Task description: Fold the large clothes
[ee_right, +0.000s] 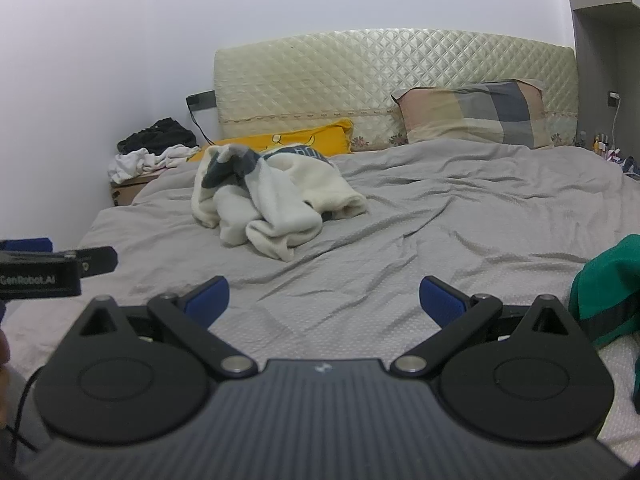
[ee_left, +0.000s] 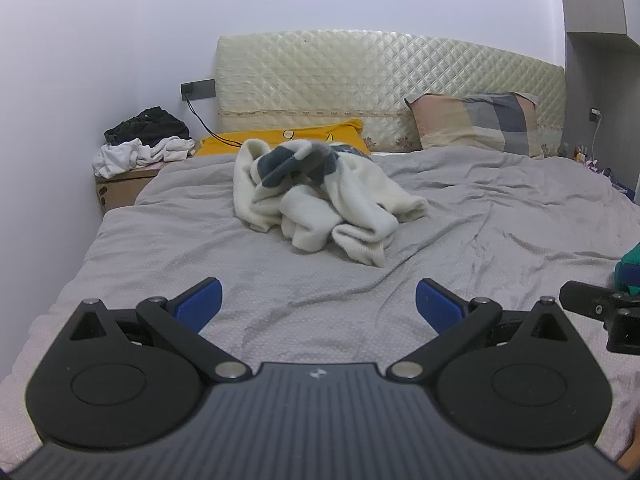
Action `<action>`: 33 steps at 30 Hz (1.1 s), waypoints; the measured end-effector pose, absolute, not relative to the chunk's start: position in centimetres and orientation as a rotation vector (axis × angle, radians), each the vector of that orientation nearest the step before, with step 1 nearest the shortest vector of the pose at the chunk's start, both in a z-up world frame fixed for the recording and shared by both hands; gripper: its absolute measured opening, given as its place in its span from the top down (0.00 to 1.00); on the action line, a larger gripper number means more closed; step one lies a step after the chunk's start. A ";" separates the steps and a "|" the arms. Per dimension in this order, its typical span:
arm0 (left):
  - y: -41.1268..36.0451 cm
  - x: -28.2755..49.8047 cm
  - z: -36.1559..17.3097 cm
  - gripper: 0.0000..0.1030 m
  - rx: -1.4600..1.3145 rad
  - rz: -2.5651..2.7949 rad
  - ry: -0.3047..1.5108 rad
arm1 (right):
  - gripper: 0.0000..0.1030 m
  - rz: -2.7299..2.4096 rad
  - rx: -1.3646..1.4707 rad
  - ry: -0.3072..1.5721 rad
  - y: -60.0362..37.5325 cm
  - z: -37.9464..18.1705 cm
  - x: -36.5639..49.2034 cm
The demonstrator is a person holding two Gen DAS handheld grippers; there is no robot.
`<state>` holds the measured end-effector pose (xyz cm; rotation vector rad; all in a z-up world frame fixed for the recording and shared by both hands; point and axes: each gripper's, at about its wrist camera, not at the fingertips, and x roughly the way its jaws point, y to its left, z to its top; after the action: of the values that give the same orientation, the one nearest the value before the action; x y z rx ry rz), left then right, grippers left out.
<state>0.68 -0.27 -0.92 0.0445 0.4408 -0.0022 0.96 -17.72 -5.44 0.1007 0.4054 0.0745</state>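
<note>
Nearby, green garment, perhaps folded, flanks spread right tongs

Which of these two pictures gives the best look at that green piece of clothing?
The right wrist view: the green garment fills a good part of its right edge, bunched on the grey bed cover. The left wrist view catches only a sliver at its right edge.

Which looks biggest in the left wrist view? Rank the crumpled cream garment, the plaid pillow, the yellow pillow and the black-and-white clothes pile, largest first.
1. Cream garment
2. Plaid pillow
3. Yellow pillow and clothes pile: they look alike, and the garment hides part of the yellow pillow, so no ranking.
The garment lies nearer the camera, which inflates it.
</note>
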 end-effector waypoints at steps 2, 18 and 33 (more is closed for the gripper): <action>-0.3 0.7 -1.0 0.00 0.041 -0.006 0.440 | 0.00 0.075 0.100 0.405 -17.7 -5.3 1.0; -0.4 0.7 -1.2 0.00 0.041 -0.010 0.441 | 0.00 0.071 0.104 0.406 -17.8 -5.3 1.0; -0.4 0.9 -1.4 0.00 0.039 -0.012 0.440 | 0.00 0.067 0.117 0.410 -18.3 -5.4 1.0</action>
<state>0.87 -0.36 -1.41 0.0394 0.4402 -0.0115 1.02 -18.34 -5.43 0.1170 0.4098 0.0674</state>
